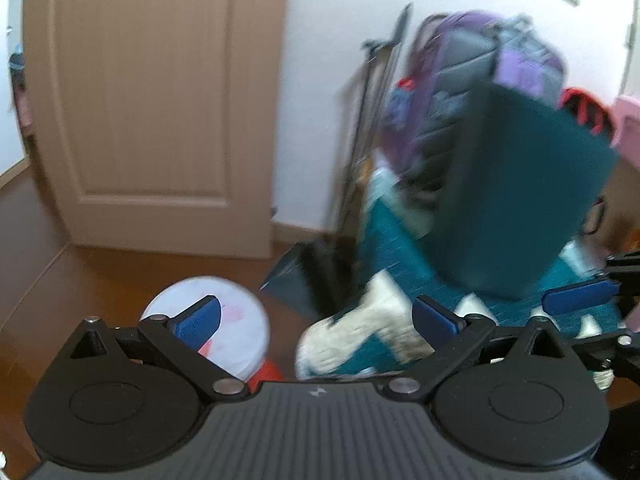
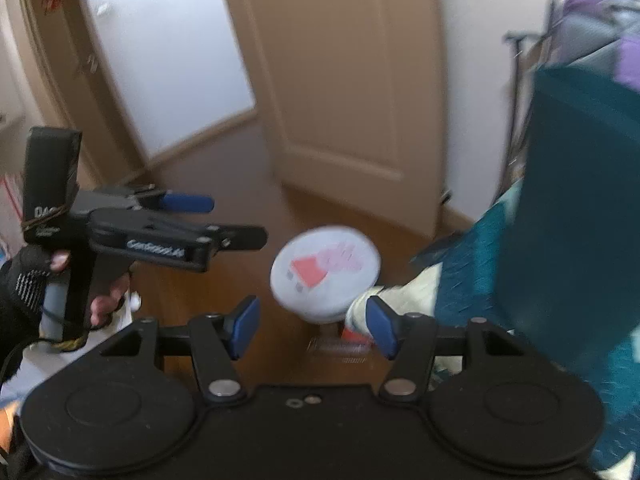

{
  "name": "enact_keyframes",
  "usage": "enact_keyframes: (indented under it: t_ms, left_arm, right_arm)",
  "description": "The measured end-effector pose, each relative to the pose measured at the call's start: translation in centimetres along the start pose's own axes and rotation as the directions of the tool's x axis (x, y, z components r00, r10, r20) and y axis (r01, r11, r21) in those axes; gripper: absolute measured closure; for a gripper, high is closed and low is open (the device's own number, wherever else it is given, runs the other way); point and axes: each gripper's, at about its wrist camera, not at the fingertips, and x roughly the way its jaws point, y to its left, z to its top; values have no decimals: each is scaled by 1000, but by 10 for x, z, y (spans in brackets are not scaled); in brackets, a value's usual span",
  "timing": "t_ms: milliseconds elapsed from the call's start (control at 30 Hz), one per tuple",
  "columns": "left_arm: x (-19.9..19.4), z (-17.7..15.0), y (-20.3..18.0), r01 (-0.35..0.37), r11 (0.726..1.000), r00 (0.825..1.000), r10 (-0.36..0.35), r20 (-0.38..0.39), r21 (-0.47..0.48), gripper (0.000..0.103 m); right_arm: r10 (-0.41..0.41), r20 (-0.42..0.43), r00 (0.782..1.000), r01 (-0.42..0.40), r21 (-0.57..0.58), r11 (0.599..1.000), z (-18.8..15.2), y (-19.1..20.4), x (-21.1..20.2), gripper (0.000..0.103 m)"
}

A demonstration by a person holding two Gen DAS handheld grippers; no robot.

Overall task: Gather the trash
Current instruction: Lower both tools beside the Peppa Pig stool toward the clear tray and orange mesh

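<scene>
Both views were blurred. The left gripper (image 1: 316,318) had its jaws wide apart, with nothing between the blue pads. The right gripper (image 2: 314,326) also stood with its jaws apart and empty. A round white lid with a pink print (image 2: 325,270), on top of a container which I could not identify, stood on the brown wooden floor (image 2: 248,184), just beyond both grippers and near the teal and white blanket (image 1: 384,320). A beige door (image 1: 156,96) stood behind.

Home — panelled door (image 1: 152,100), backpack (image 1: 492,80)
</scene>
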Motion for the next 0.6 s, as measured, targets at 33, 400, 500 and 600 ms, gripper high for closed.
enact_keyframes:
  t_ms: [33,400,500,600]
  left_arm:
    - [11,-10,10,-8,1000,1000,8,-10,-3,0]
    - [134,-121,89,-89,995,978,78,-193,-45,0]
    - [168,-152,102,-97,995,966,92,-241,-10,1]
    - [194,-175,111,-93,995,959,100,-265,37,1]
  right_arm:
    - [4,-26,1000,-4,-11,1000,-1,2,16,44]
    - [0,-260,966,11,39,999,-29,0,200,45]
    - [-4,-280,960,21,58,998,-34,-5,254,45]
    - [-22,-312,950,38,45,998,-41,-12,303,45]
